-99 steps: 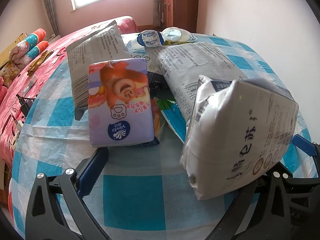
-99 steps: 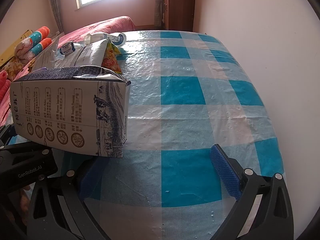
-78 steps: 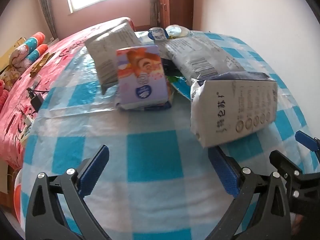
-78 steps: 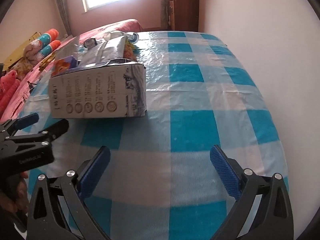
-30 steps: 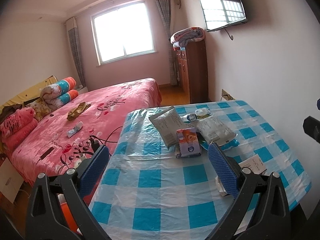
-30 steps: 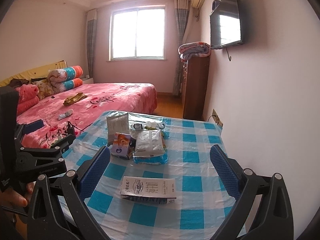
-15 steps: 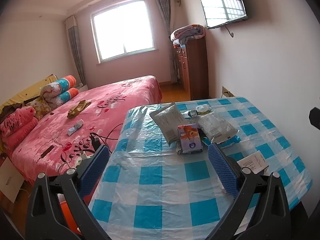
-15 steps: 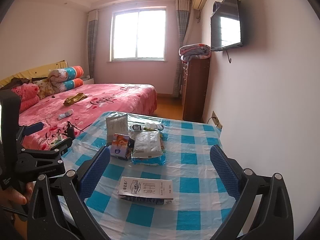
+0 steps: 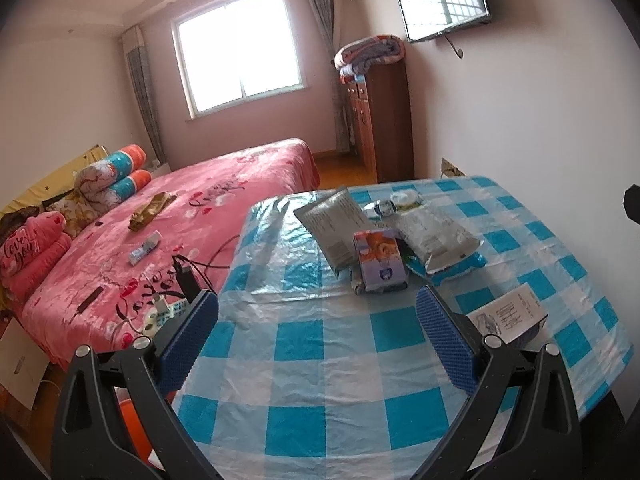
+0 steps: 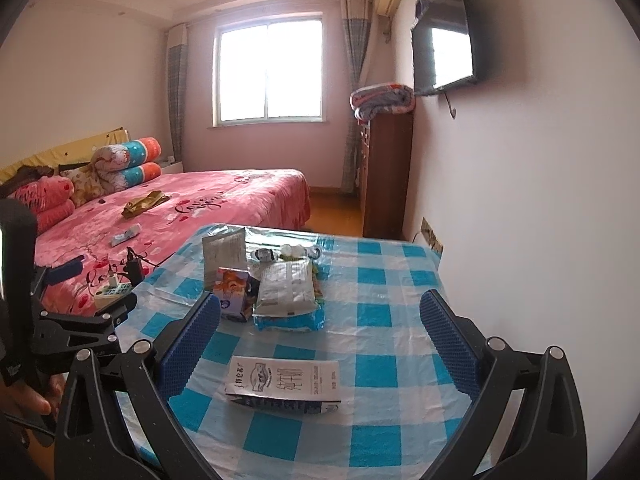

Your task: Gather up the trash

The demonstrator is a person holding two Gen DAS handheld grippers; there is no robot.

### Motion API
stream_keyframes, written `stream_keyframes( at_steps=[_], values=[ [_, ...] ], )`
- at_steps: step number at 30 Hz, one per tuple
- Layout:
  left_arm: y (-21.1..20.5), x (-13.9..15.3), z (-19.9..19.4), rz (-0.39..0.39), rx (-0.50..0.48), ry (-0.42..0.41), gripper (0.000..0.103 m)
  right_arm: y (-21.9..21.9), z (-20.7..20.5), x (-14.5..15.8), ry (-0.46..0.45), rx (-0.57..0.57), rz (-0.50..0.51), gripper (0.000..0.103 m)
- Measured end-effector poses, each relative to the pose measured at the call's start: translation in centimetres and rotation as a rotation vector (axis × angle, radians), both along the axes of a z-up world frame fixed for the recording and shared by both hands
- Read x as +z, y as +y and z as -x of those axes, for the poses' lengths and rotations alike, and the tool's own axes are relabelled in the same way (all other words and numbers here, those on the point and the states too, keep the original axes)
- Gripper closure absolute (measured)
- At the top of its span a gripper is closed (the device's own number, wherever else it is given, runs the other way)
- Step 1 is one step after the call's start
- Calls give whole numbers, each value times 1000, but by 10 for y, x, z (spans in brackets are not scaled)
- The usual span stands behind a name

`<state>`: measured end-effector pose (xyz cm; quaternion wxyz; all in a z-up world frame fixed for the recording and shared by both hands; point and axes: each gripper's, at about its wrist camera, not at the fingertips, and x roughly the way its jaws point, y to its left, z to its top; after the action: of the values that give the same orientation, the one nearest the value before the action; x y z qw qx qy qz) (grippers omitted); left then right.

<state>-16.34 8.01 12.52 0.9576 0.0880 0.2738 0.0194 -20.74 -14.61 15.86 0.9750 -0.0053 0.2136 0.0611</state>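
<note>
Hovering above the checkered desk (image 10: 376,316), both the left claw (image 9: 318,338) and right claw (image 10: 320,338) gape empty. Nearest lies a milk carton (image 10: 282,384) on its side; beyond, a tissue pack (image 10: 234,294) among wrappers (image 10: 286,290).

Checked table (image 10: 372,312) bears a milk carton (image 10: 282,384); tissue pack (image 10: 234,294); packets (image 10: 286,286).

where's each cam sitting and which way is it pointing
Left wrist: on the left gripper, above the near table edge, facing the window; open jaws show.
Right wrist: on the right gripper, facing likewise over the milk carton; open jaws, left gripper and a hand show.
Shared: carton, tissue pack, bed.
</note>
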Motion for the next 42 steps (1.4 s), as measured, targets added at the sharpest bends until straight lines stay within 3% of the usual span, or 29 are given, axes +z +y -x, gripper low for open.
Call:
stream_keyframes(
  at_steps=[10, 20, 26, 35, 39, 41, 42],
  values=[
    [18, -25, -35, 172, -29, 129, 4, -15, -29, -53, 220, 56, -165, 4],
    [-1, -50, -79, 221, -90, 204, 4, -16, -50, -112, 431, 85, -235, 4],
    [-16, -70, -117, 211, -66, 244, 4, -20, -60, -132, 480, 81, -187, 4],
    [-32, -88, -155, 177, -59, 283, 5, -34, -88, -150, 522, 98, -216, 5],
    [-34, -96, -168, 150, -27, 299, 24, -34, -96, -148, 511, 127, -226, 6],
    [-33, -100, -172, 161, -21, 307, 25, -33, -100, -147, 511, 139, -225, 8],
    [-33, -101, -174, 164, -17, 309, 26, -33, -102, -147, 511, 147, -228, 14]
  ],
)
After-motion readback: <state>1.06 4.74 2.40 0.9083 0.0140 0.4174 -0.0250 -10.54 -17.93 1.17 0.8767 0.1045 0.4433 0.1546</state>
